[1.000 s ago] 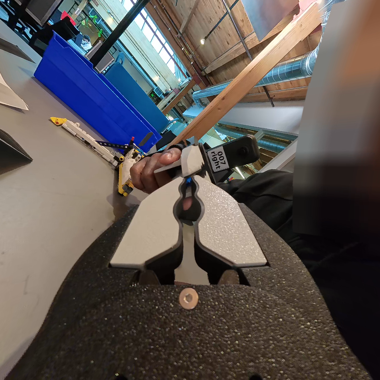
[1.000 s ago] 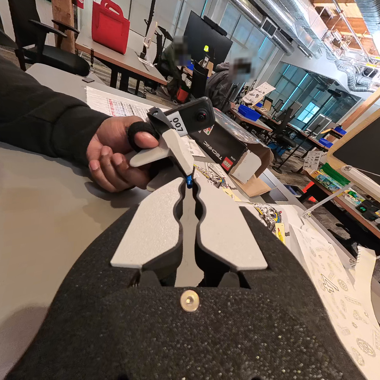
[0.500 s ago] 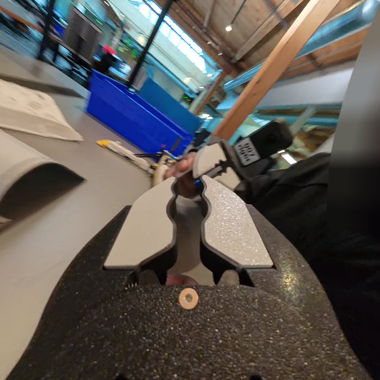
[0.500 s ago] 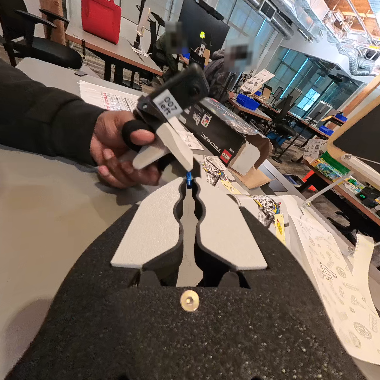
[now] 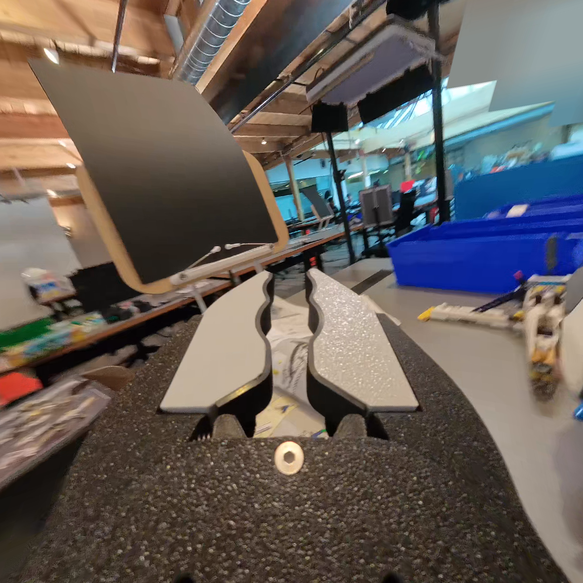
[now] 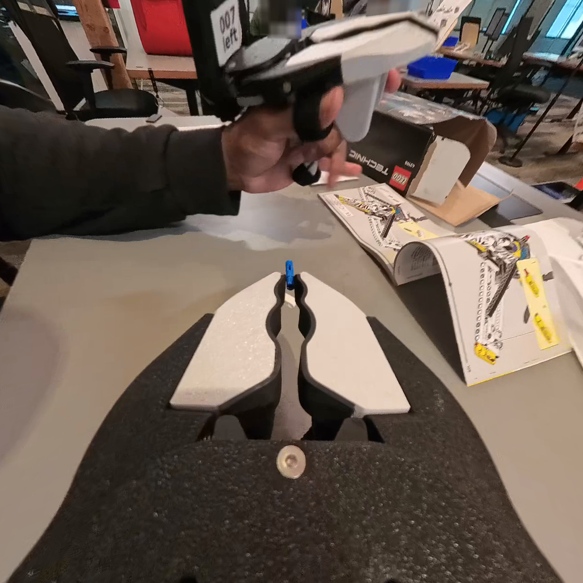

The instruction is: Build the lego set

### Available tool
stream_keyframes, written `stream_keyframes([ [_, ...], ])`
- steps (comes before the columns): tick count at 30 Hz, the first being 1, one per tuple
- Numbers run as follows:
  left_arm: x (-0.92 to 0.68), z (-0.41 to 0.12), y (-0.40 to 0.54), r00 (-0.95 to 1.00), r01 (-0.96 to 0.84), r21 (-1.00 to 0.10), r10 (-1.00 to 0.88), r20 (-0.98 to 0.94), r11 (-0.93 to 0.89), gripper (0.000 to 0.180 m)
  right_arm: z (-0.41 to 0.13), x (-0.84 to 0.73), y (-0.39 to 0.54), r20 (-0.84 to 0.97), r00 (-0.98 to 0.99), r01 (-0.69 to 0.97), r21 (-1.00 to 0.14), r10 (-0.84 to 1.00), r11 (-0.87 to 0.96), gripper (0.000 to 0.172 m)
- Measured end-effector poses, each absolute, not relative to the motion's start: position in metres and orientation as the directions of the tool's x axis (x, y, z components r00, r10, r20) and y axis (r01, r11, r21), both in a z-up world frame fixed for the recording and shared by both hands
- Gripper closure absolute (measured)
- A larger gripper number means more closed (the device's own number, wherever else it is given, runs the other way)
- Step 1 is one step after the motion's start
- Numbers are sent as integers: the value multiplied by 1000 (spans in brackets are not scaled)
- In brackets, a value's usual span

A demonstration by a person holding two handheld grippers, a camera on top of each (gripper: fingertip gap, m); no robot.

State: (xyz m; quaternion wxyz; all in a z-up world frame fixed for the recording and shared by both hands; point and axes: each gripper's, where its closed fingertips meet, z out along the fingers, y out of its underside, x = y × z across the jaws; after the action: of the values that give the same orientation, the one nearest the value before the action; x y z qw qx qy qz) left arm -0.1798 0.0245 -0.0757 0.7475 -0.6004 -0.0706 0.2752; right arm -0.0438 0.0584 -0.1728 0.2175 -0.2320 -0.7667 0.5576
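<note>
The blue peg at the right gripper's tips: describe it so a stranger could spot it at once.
Start at the grey table, left of the open instruction booklet. Above it, the right gripper has its two pale fingers nearly closed. Pinched at their very tips is the blue peg, a tiny upright cylinder, the only bright blue thing there.

Grey table (image 6: 132, 284): open instruction booklet (image 6: 473, 284), black cardboard box (image 6: 410, 151), blue bins (image 5: 485, 252) at far side, white-yellow brick model (image 5: 536, 321) near them.
</note>
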Motion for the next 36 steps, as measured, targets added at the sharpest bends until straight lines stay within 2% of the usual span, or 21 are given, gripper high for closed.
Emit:
stream_keyframes([
  [2, -179, -81, 35, 923, -103, -982, 382, -36, 156, 159, -176, -43, 59, 53, -798, 137, -954, 600, 266, 167],
  [3, -176, -92, 44, 949, 13, -997, 312, 38, 82, 157, -178, -42, 59, 48, -798, 144, -953, 600, 268, 167],
  [5, -172, -122, 53, 961, 79, -988, 273, 41, -130, 154, -181, -39, 58, 36, -802, 159, -950, 596, 270, 167],
  [6, -162, -144, 55, 977, 97, -957, 212, 38, -273, 154, -183, -38, 58, 30, -805, 164, -948, 593, 271, 167],
  [8, -125, -190, 50, 983, 170, -819, 38, 179, -548, 153, -186, -34, 57, 28, -811, 169, -945, 584, 281, 167],
  [10, -107, -222, 37, 983, 130, -701, -3, 186, -702, 151, -187, -31, 56, 35, -814, 168, -941, 580, 293, 167],
  [12, -93, -241, 27, 988, 61, -620, -41, 149, -783, 145, -187, -27, 56, 41, -817, 164, -940, 575, 299, 167],
  [15, -74, -246, 22, 987, 9, -589, -87, 135, -808, 139, -188, -23, 56, 46, -819, 163, -937, 572, 309, 167],
  [18, -68, -254, 15, 993, -26, -528, -85, 86, -849, 141, -191, -21, 58, 45, -818, 170, -933, 574, 316, 167],
  [20, -65, -260, 13, 996, -52, -495, -82, 39, -867, 148, -192, -22, 60, 40, -815, 180, -931, 579, 317, 167],
  [22, -64, -261, 16, 998, -51, -493, -59, 1, -869, 169, -194, -23, 61, 32, -811, 193, -928, 585, 318, 167],
  [24, -62, -261, 20, 1000, -28, -503, -22, -18, -864, 173, -198, -25, 63, 15, -802, 218, -923, 597, 317, 166],
  [27, -67, -258, 29, 990, 17, -565, 92, -105, -825, 173, -200, -31, 69, -26, -769, 271, -918, 639, 289, 167],
  [29, -70, -246, 42, 971, 42, -675, 191, -147, -736, 173, -198, -36, 73, -81, -738, 316, -919, 670, 236, 167],
  [32, -65, -227, 60, 954, 131, -806, 296, -56, -577, 173, -191, -43, 79, -149, -692, 344, -928, 707, 142, 167],
  [36, -61, -218, 74, 938, 261, -859, 328, 116, -442, 173, -186, -50, 89, -54, -637, 290, -941, 769, 174, 167],
])
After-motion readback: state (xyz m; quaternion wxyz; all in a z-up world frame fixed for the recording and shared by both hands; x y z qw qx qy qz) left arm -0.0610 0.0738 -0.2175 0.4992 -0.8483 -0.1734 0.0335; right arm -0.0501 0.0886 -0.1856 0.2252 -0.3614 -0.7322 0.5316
